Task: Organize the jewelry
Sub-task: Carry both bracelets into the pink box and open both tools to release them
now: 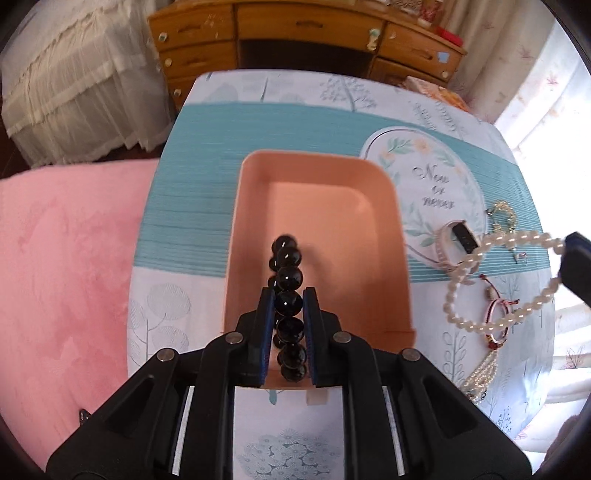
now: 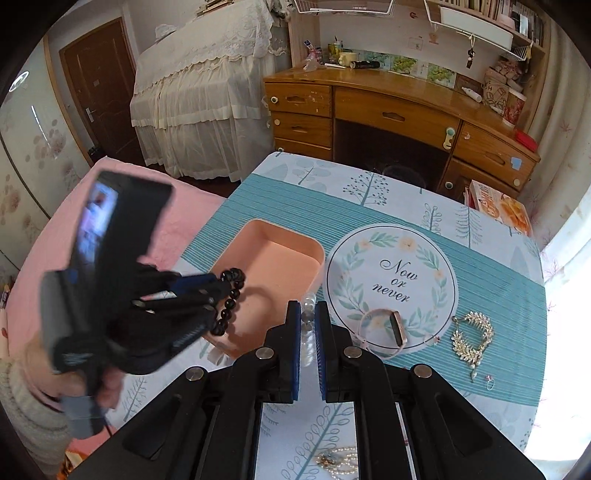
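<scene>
The left gripper (image 1: 289,301) is clamped on a black bead bracelet (image 1: 287,275), held over the peach tray (image 1: 391,236) on the patterned tablecloth (image 1: 207,155). To the right, the right gripper (image 2: 306,314) pinches a pearl bracelet (image 1: 476,258) above a pink watch (image 2: 388,328), gold leaf bracelet (image 2: 472,332) beside it

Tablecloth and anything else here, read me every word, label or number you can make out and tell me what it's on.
"Now or never": script inside the round wreath print on the tablecloth.
Orange box at the table's far right edge: printing too blurred to read.
Books on the shelf: spines too small to read.
Nothing else legible.
</scene>
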`<state>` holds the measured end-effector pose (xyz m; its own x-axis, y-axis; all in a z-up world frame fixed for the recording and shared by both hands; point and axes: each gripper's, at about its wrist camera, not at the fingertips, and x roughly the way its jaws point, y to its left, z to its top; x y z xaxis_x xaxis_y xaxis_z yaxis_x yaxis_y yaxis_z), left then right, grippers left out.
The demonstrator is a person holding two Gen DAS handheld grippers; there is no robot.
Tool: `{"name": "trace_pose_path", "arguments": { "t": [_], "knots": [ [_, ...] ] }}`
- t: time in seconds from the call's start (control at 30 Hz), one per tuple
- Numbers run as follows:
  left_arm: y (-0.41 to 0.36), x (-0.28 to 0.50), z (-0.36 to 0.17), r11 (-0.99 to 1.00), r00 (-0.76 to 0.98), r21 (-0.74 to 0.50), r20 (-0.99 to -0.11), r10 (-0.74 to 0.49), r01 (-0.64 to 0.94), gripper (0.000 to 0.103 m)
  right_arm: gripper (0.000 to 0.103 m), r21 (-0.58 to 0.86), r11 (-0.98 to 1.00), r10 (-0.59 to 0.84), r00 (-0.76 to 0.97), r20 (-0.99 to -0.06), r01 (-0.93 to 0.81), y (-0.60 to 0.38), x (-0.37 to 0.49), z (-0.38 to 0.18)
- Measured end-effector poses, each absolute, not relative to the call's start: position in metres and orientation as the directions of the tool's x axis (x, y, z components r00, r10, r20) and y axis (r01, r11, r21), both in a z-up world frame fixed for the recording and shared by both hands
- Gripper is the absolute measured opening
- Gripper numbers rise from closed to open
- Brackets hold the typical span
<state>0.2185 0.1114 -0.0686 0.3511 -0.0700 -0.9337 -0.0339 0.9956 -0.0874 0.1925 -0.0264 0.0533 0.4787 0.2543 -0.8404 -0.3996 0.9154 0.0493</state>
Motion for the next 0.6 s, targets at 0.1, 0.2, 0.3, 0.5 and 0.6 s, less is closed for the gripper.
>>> {"name": "trace_pose_path", "arguments": {
  "t": [0.1,0.2,0.3,0.5,0.6],
  "knots": [
    [0.123,0.214,-0.073,0.988,0.338,-0.146,-0.933,-0.121,-0.049,0.017,0.007,0.055,0.911,0.265,0.475,-0.839,-0.410,-0.018,0.196,0.052],
    [0.130,0.206,-0.070,0.986,0.368,-0.161,-0.920,-0.132,-0.051,0.038,0.007,0.065,0.907,0.276,0.473,-0.837,-0.416,-0.007,0.200,0.052],
    [0.139,0.195,-0.065,0.981,0.408,-0.182,-0.902,-0.138,-0.070,0.048,0.007,0.077,0.904,0.288,0.468,-0.836,-0.420,0.001,0.205,0.048],
    [0.142,0.191,-0.063,0.962,0.434,-0.266,-0.875,-0.216,-0.058,0.048,0.007,0.105,0.898,0.312,0.449,-0.838,-0.428,0.020,0.217,0.038],
    [0.133,0.198,-0.070,0.956,0.417,-0.291,-0.875,-0.247,-0.045,0.048,0.007,0.117,0.901,0.316,0.446,-0.838,-0.418,0.026,0.223,0.032]
  ]
}}
